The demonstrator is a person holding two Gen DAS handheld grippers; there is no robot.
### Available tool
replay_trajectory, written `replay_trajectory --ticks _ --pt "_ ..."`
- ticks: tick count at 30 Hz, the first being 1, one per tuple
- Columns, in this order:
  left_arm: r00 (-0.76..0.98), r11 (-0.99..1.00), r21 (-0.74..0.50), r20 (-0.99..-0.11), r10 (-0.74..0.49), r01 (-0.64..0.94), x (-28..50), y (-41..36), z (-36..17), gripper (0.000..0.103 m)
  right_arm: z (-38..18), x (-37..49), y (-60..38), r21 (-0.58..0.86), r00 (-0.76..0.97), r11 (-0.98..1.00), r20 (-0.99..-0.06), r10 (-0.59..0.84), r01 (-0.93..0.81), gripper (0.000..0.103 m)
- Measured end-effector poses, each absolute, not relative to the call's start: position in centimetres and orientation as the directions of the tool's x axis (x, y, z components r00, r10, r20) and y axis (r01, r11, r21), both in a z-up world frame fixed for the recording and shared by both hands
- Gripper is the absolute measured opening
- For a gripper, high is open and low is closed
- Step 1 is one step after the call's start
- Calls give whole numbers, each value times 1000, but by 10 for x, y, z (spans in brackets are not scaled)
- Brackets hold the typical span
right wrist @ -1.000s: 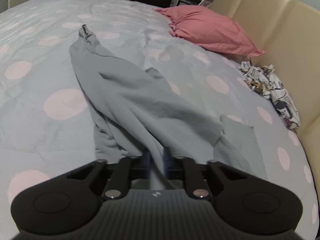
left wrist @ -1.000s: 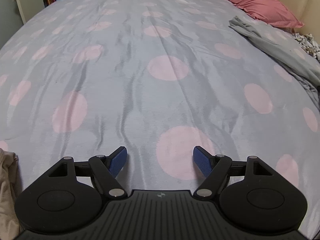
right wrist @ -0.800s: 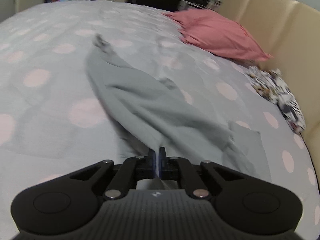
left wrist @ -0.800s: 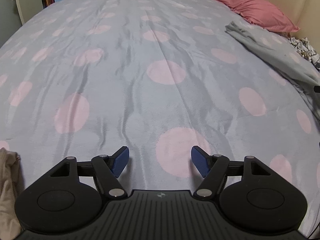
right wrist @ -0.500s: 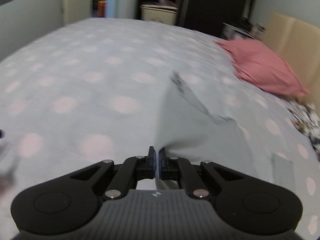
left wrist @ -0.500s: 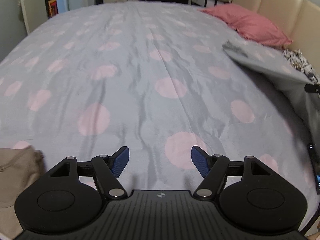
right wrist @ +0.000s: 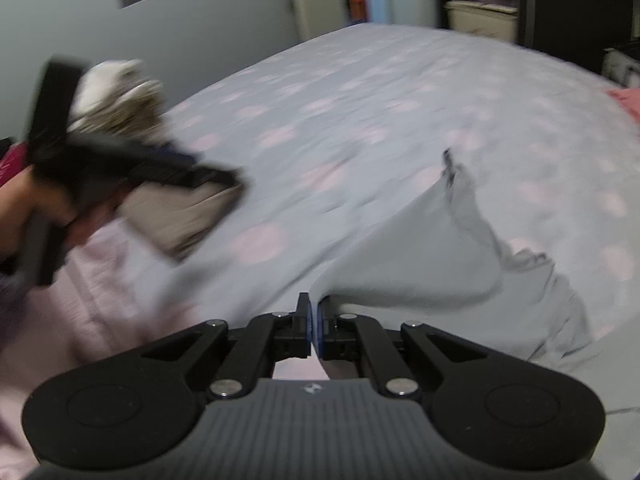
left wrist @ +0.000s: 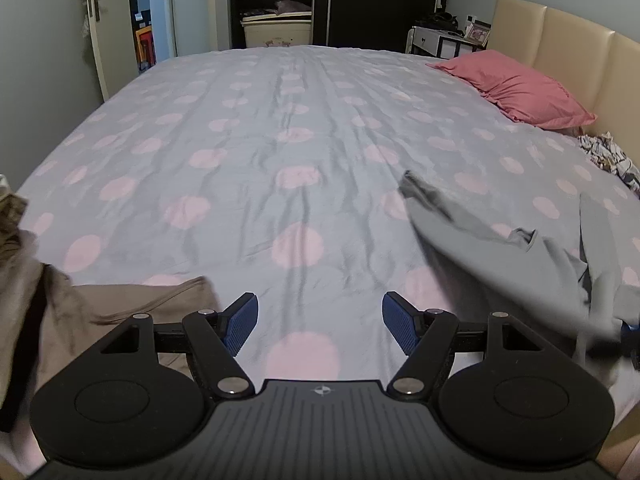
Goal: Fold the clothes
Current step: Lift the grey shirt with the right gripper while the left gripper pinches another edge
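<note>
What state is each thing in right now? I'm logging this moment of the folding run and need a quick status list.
left gripper: open, empty, above the bedspread
right gripper: shut on the grey garment
grey garment: unfolded, pinched at one edge, partly lifted, the rest trailing on the bed
beige garment: crumpled at the near left edge
pink pillow: lying by the headboard
door: open

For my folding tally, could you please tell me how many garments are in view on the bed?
3: a grey garment at right, a beige garment at near left, a patterned garment by the headboard; more may be hidden.
</note>
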State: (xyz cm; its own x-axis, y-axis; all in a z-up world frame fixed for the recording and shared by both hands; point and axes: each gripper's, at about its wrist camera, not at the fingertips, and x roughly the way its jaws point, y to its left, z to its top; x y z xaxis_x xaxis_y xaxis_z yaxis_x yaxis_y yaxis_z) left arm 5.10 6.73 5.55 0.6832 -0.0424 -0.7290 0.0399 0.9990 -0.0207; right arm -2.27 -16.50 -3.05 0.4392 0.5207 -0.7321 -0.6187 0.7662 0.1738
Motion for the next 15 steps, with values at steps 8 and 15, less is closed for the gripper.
replay_trajectory --ticks 8,15 --pt "658 996 25 -752 -41 90 41 70 42 68 -64 -80 -137 238 287 687 -779 557 -686 3" --pt "625 981 70 -779 -60 181 50 64 24 68 -66 -76 -151 237 266 679 -793 548 -695 20"
